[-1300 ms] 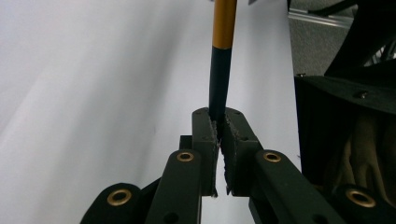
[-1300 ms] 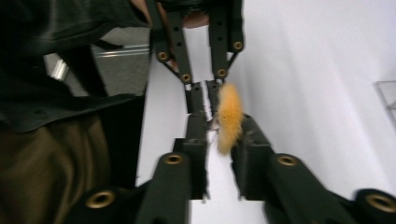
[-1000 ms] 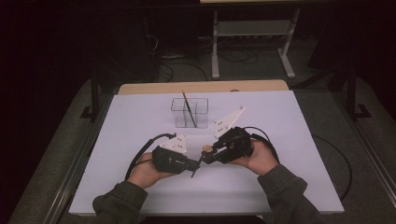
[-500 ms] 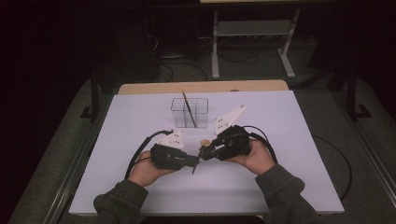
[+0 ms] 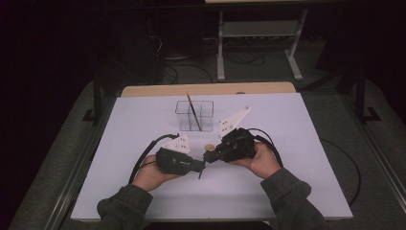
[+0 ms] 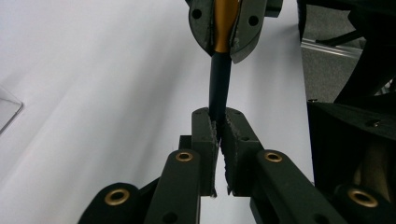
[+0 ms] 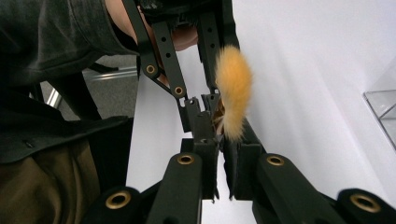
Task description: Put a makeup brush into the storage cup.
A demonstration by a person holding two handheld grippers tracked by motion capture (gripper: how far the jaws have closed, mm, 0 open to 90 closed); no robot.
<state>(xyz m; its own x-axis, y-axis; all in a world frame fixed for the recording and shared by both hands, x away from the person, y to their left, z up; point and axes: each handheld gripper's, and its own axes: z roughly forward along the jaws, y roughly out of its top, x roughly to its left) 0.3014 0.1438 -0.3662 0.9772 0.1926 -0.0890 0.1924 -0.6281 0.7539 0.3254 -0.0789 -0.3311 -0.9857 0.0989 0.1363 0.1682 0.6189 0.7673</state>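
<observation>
A brush with a black handle [image 6: 219, 84], a gold ferrule [image 6: 224, 23] and a fluffy orange tuft [image 7: 233, 93] is held between both grippers low over the white table. My left gripper [image 6: 218, 126] [image 5: 201, 167] is shut on the black handle. My right gripper [image 7: 219, 140] [image 5: 207, 155] has just been closing and now clamps the gold ferrule right below the tuft [image 5: 208, 147]. The two grippers meet tip to tip, the left gripper's fingers [image 7: 201, 116] just beyond the right one's.
A clear box [image 5: 194, 116] stands behind the grippers at mid-table with a thin dark stick [image 5: 192, 110] leaning in it. The white table top [image 5: 297, 124] lies bare on both sides. Cables trail from each gripper. A metal stand [image 5: 258, 28] is on the floor beyond.
The right gripper's jaws have closed onto the brush near its tuft. Both hands have stayed where they were.
</observation>
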